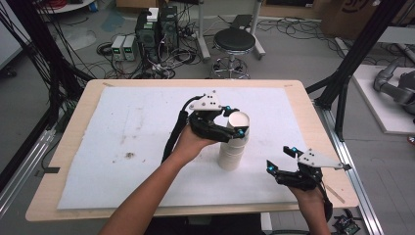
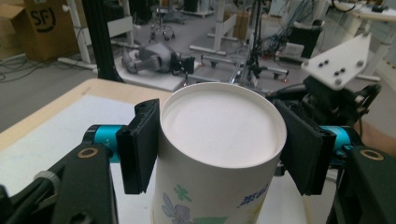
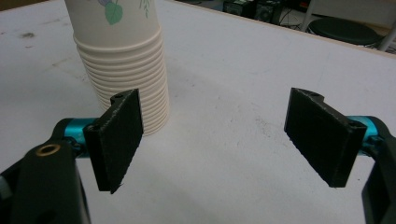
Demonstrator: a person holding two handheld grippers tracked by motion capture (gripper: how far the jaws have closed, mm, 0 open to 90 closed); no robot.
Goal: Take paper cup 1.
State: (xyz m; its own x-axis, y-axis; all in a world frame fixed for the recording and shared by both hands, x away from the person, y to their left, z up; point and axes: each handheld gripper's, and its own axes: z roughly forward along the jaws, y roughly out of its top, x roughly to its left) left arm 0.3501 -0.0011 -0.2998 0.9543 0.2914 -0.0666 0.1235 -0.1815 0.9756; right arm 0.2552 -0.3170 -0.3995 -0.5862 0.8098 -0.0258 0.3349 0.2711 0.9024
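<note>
Item 1, nearest me: my right gripper (image 1: 281, 159), at about five o'clock on the table (image 1: 73, 117), jaws spread wide with nothing between them, hovering over the white mat (image 1: 132, 127).

Item 2: stack of paper cups (image 1: 233, 142), upside down, standing on the mat just right of centre, at roughly ten o'clock from my right gripper and well apart from it. The right gripper view showed its many nested rims (image 3: 128, 79) resting on the mat.

Item 3: my left gripper (image 1: 234, 121), pads pressed on either side of the top cup (image 2: 219, 154), a white cup with a flower print, base up.

Item 4, farthest: black stool (image 1: 235, 46) at twelve o'clock, on the floor beyond the table.
</note>
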